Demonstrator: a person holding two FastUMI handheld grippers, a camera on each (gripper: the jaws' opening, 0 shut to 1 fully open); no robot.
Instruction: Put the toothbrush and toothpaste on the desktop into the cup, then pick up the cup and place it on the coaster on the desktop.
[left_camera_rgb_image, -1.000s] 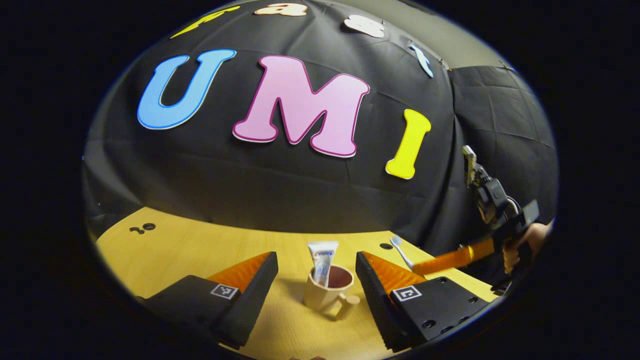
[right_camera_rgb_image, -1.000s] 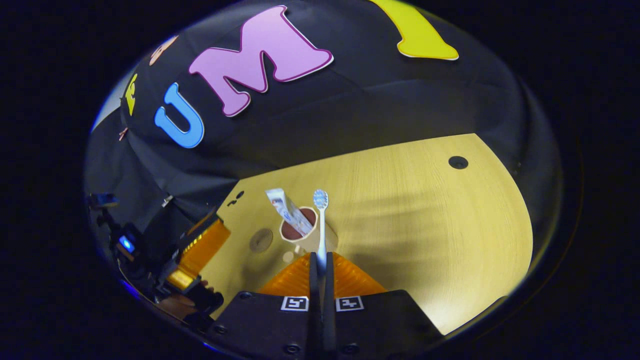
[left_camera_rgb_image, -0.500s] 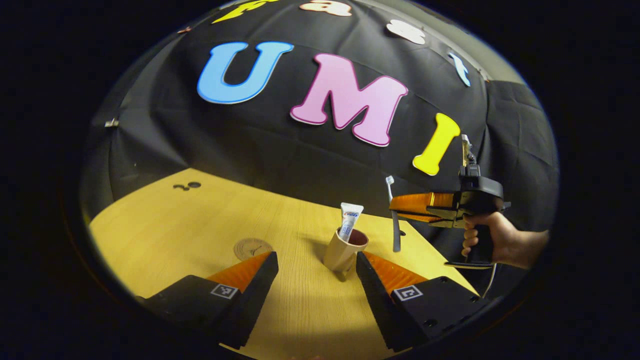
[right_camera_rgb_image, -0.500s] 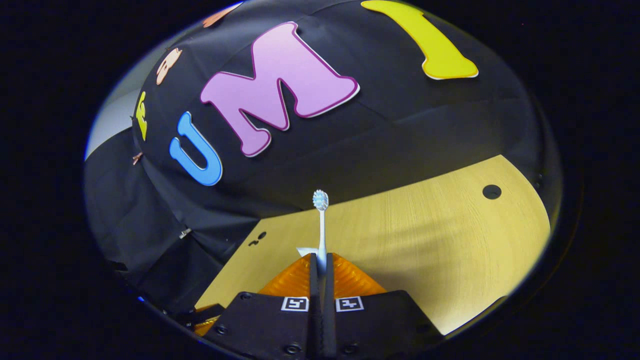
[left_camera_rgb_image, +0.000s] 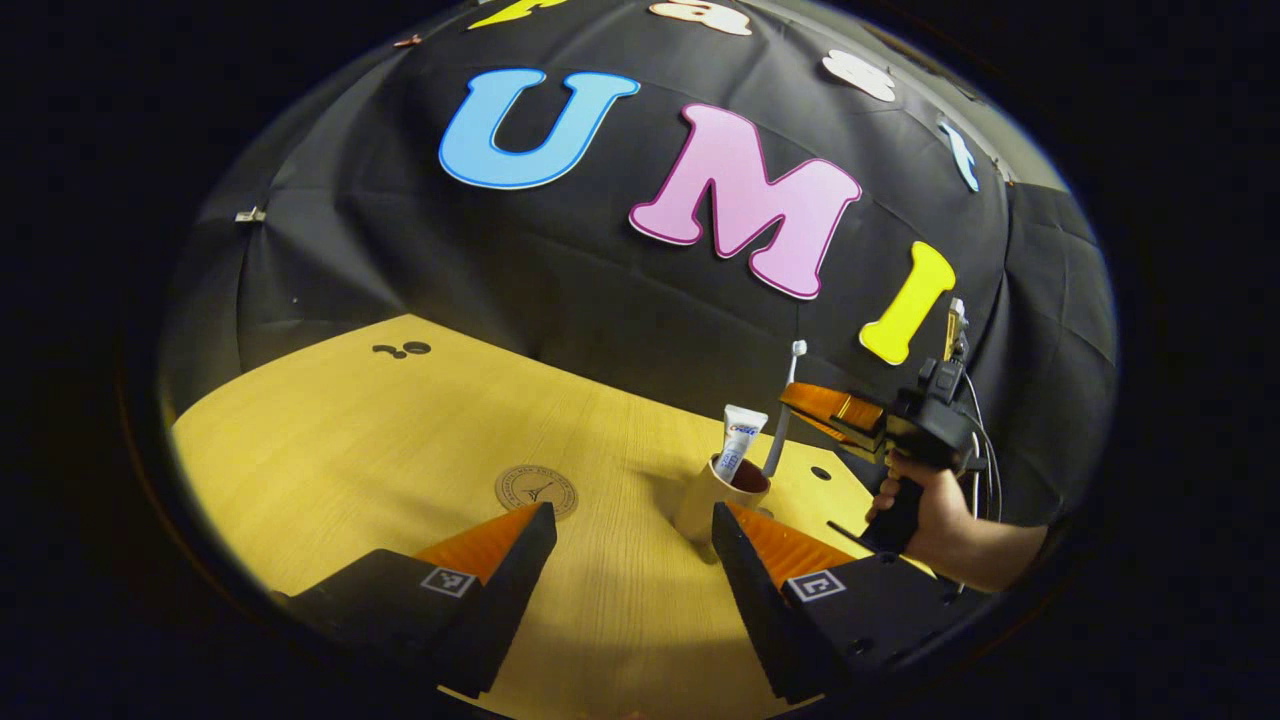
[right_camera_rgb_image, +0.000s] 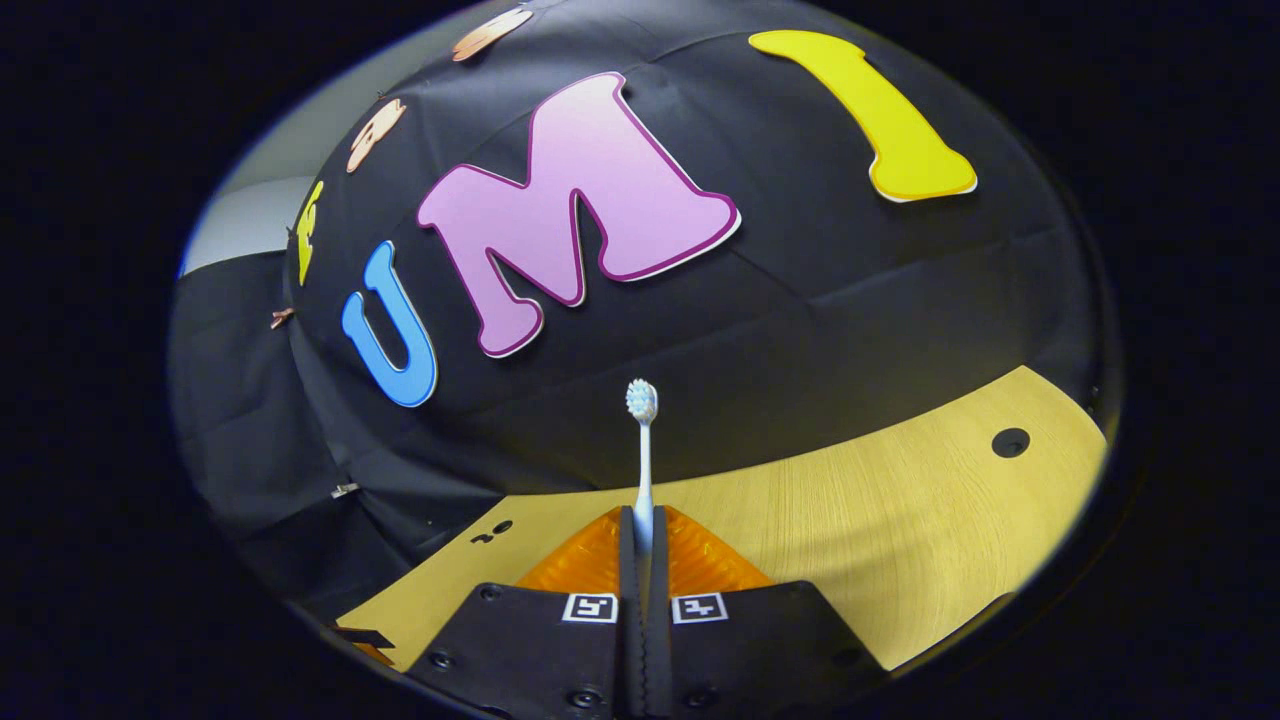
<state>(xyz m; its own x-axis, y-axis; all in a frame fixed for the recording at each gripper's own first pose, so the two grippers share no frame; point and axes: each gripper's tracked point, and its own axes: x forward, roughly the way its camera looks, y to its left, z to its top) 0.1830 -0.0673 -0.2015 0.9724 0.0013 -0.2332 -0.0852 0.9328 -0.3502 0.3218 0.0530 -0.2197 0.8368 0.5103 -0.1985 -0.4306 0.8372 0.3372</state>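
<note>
I judge the task about half done. In the left gripper view the toothpaste (left_camera_rgb_image: 740, 443) stands upright in the cup (left_camera_rgb_image: 712, 500), cap end down, so that item is in. The toothbrush (right_camera_rgb_image: 641, 455) is not released yet: in the right gripper view my right gripper (right_camera_rgb_image: 641, 535) has its fingers pressed together on the handle, bristles pointing up and away from me. From the left gripper view the brush's lower end looks to be at or just inside the cup's rim, but I cannot tell how deep it sits. My left gripper (left_camera_rgb_image: 632, 545) hangs spread wide and empty, just this side of the cup. The coaster (left_camera_rgb_image: 536, 491) lies bare on the desktop (left_camera_rgb_image: 340, 440), near the cup on its left. Left to do, as I read it: drop the brush, grasp the cup, set it on the coaster
</note>
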